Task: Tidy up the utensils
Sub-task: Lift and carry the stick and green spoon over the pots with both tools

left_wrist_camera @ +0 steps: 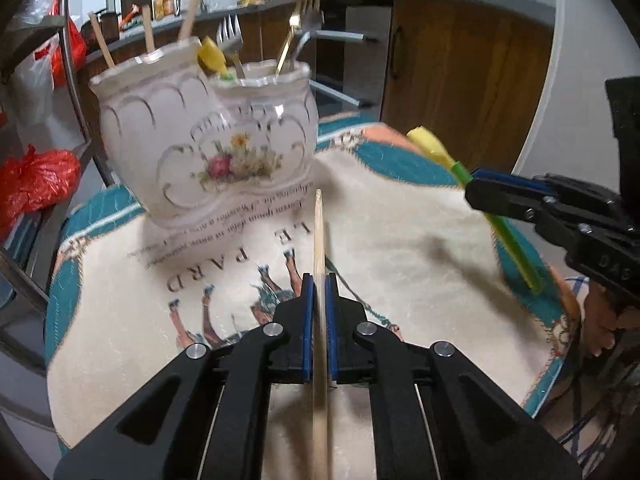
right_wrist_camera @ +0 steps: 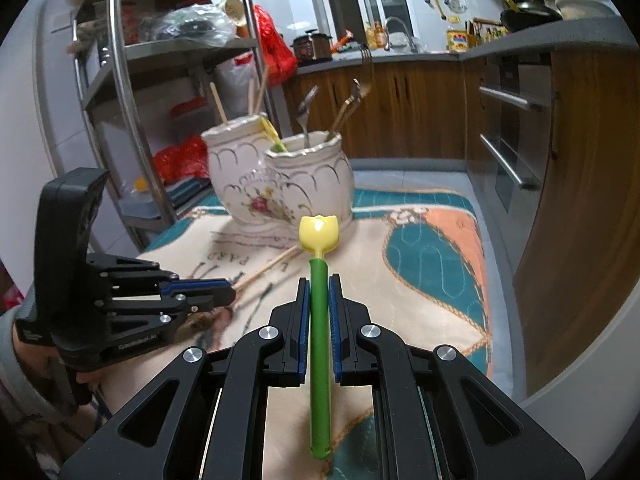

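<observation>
My left gripper is shut on a wooden chopstick that points at a white ceramic double utensil holder on the cloth. My right gripper is shut on a green-handled utensil with a yellow tulip head, held above the cloth. In the left wrist view the right gripper and its tulip utensil show at the right. In the right wrist view the left gripper and its chopstick show at the left. The holder has chopsticks in the left pot, forks in the right, another tulip utensil between.
A printed cloth with teal border covers the table. A metal shelf rack with red bags stands at the left. Wooden kitchen cabinets and a counter run behind. Drawer handles are at the right.
</observation>
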### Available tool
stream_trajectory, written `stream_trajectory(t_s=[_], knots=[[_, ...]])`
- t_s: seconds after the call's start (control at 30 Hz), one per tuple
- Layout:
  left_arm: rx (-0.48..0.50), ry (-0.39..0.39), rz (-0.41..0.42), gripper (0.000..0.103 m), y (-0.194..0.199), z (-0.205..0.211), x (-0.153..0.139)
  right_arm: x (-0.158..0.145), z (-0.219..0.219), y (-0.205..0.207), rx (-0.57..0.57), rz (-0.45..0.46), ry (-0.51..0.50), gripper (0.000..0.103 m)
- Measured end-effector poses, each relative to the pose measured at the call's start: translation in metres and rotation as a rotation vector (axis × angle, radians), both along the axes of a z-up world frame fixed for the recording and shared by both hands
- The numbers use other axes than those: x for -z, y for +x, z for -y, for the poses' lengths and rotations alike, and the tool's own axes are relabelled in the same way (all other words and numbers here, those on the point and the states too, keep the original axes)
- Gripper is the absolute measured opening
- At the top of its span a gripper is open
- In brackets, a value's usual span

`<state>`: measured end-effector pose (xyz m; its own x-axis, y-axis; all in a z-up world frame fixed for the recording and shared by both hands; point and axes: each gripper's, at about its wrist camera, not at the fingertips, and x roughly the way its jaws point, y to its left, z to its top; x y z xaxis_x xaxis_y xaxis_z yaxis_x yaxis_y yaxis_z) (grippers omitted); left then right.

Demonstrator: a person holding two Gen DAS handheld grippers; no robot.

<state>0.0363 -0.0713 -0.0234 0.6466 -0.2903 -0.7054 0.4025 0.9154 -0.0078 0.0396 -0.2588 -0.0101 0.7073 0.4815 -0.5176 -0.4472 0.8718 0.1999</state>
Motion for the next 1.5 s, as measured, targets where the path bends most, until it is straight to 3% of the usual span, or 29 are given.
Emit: stream_trajectory(t_s=[0.43,0.7,0.93,1.3,1.5], knots=[[-0.020,-0.269,0.355,0.006,-0.016,-0.067,-0.079,-0.043,-0.022,0.021,0.033,0.128,0.073,0.010],[-0.040,-0.401,0.480,0.006,0.033,-0.092,-0.127,-0.082,-0.045,0.057,0.012,0.231,0.128,0.010],[-0.033,-0.485,0.531,0.006,0.087,-0.095,-0.145,-0.091,-0.041,0.110,0.012,0.188,0.290,0.010],[-0.150,-0.379,0.644,0.006,0.136,-0.072,-0.127,-0.071,-0.059,0.153,0.063,0.189,0.321,0.010],[-0.179,-0.348,0.662,0.006,0.143,-0.071,-0.113,-0.059,-0.072,0.158,0.069,0.211,0.258,0.010]])
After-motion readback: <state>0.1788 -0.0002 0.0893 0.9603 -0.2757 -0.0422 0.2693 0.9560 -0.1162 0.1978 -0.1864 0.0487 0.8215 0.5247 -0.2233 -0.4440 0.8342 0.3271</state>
